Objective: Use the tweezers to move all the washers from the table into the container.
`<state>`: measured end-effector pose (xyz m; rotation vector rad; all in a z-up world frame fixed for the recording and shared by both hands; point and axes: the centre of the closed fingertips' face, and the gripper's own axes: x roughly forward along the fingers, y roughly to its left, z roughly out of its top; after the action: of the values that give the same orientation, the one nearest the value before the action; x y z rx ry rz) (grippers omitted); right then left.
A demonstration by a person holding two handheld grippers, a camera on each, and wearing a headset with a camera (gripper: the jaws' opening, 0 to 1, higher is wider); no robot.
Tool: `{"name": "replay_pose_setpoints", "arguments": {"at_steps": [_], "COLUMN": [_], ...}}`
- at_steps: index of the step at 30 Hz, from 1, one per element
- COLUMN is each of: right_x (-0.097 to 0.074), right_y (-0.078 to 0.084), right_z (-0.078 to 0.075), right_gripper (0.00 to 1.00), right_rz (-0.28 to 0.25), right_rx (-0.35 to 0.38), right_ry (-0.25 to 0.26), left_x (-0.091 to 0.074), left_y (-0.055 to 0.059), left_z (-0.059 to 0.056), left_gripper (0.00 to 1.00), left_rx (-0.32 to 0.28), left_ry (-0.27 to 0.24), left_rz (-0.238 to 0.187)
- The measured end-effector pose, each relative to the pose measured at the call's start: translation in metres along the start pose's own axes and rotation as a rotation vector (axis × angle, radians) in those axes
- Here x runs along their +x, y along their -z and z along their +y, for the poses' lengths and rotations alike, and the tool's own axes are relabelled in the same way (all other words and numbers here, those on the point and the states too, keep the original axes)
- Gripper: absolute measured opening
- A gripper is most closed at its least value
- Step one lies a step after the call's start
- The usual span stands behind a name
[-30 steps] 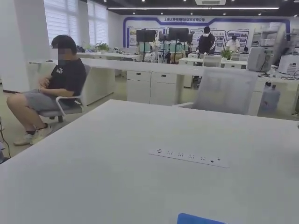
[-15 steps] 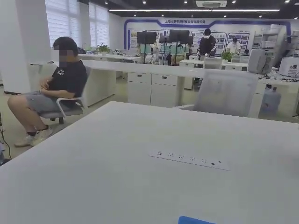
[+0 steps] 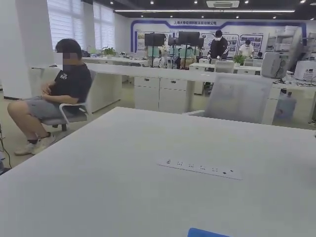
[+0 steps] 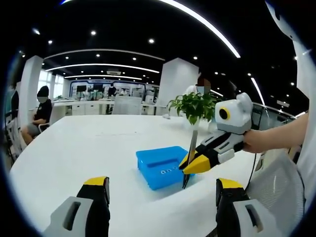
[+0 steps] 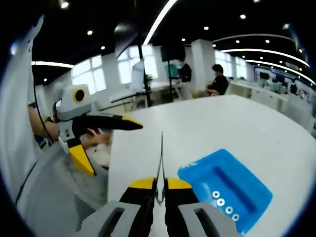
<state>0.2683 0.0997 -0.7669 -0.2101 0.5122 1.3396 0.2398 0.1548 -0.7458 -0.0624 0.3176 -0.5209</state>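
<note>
I am finding nothing I can read with confidence. At twelve o'clock in the head view, a row of dark characters (image 3: 195, 22) is running along the top of the blue-bordered white back wall (image 3: 148, 25), too small to make out. At ten o'clock, a small white print (image 3: 62, 75) is showing, blurred, on a seated person's dark T-shirt (image 3: 75, 83).

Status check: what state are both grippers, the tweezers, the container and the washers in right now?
Left gripper: open, holding nothing.
Right gripper: shut on the tweezers.
Tweezers: clamped in the right gripper, no washer seen at the tip.
Container: resting on the table, open-topped.
Washers: four lying flat in a row on the container.
</note>
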Motion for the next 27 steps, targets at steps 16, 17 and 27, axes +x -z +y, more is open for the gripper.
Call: {"name": "replay_pose_setpoints", "arguments": {"at_steps": [16,17,27], "right_x": [0.001,0.001,0.013], "right_y": [-0.034,-0.035,-0.034], "right_z": [-0.059,-0.062,-0.086], "right_gripper": [0.03,0.03,0.03], "right_rz": [-0.140,-0.146,-0.169], "right_rx": [0.198,0.213,0.280], "right_ry": [0.101,0.106,0.154], "left_x": [-0.001,-0.001,-0.001], "left_y": [-0.001,-0.001,-0.002], "left_z": [0.002,0.002,0.001], "left_gripper": [0.91,0.91,0.90], "left_rx": [0.000,-0.001,0.003], "left_ry": [-0.009,-0.010,-0.008], "left_rz": [-0.005,-0.006,-0.007]}}
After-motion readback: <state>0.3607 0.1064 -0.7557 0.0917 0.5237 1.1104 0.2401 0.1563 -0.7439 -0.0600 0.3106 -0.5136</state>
